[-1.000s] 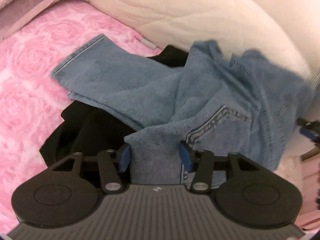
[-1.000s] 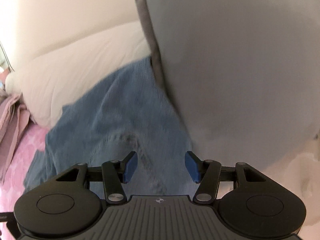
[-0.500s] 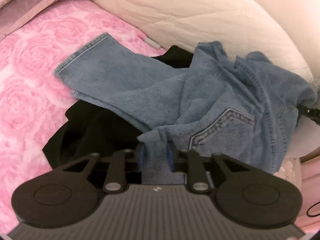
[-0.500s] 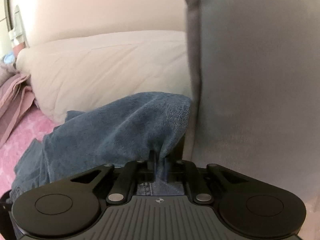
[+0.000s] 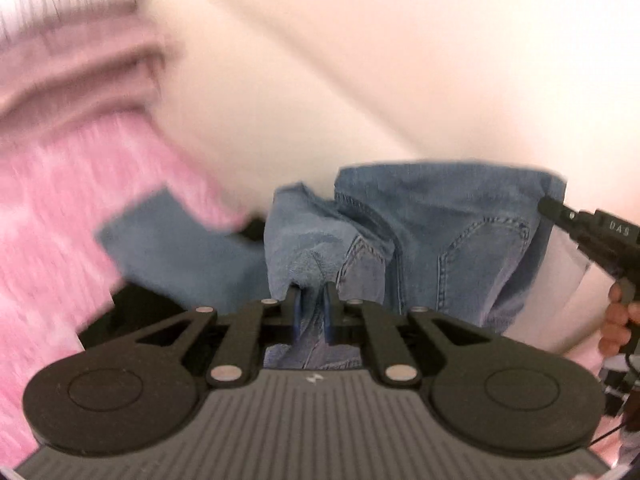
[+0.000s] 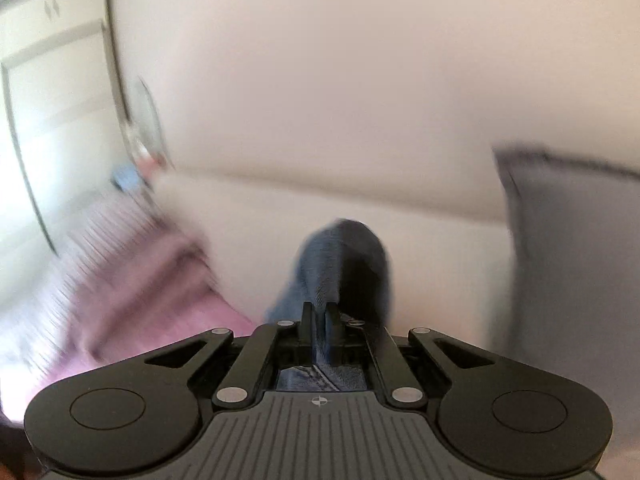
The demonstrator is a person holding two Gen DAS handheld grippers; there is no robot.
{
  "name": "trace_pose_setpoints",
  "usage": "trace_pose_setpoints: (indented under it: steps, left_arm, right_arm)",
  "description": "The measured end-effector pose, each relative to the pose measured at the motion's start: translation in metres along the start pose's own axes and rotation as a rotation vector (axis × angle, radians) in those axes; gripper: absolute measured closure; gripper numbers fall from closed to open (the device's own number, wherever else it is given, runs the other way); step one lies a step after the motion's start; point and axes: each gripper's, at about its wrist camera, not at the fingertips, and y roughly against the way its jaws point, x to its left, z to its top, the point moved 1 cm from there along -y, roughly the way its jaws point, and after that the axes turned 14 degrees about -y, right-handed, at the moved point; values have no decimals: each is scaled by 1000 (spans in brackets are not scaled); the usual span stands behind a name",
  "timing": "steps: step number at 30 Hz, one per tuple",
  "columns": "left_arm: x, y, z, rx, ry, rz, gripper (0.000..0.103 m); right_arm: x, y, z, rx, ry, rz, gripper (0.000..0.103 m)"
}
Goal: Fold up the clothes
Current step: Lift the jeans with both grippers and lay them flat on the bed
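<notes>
With both claws clamped on the jeans [image 5: 440, 232], lifting off the pink bed [image 5: 60, 220] under way: left claw [image 5: 311, 308] just closing on a bunched edge, right claw [image 6: 319, 320] nipping the waistband. Next: spread apart, shake flat, lay down for folding.

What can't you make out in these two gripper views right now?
- Left wrist view: the pink rose-patterned blanket is motion-blurred, its pattern lost.
- Left wrist view: the black garment is mostly hidden under the blue denim jeans.
- Right wrist view: the jeans' shape is hidden beyond the bunched fold.
</notes>
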Motion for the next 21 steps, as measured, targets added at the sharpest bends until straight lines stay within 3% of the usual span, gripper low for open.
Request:
trace_pose_setpoints:
  steps: [4,9,12,16,19,21]
  left_arm:
    - [6,87,20,-208,22,79,96]
    - [17,225,1,-432,75,238,97]
    - [21,309,-35,-509,105,323,97]
    - [23,421,-88,-592,139,491,97]
    - [19,503,-116,-650,160,602,97]
    - [10,561,-125,-697,122,682,97]
  right_arm:
    - [52,26,22,-74,33,158,101]
    - [134,56,18,-61,109,349,101]
    - [191,66,0,-18,129,485,101]
    - [274,81,-31,61,132,659,101]
    - [337,104,-55,125,121,782,101]
    - [385,129,-69,147,118,870,102]
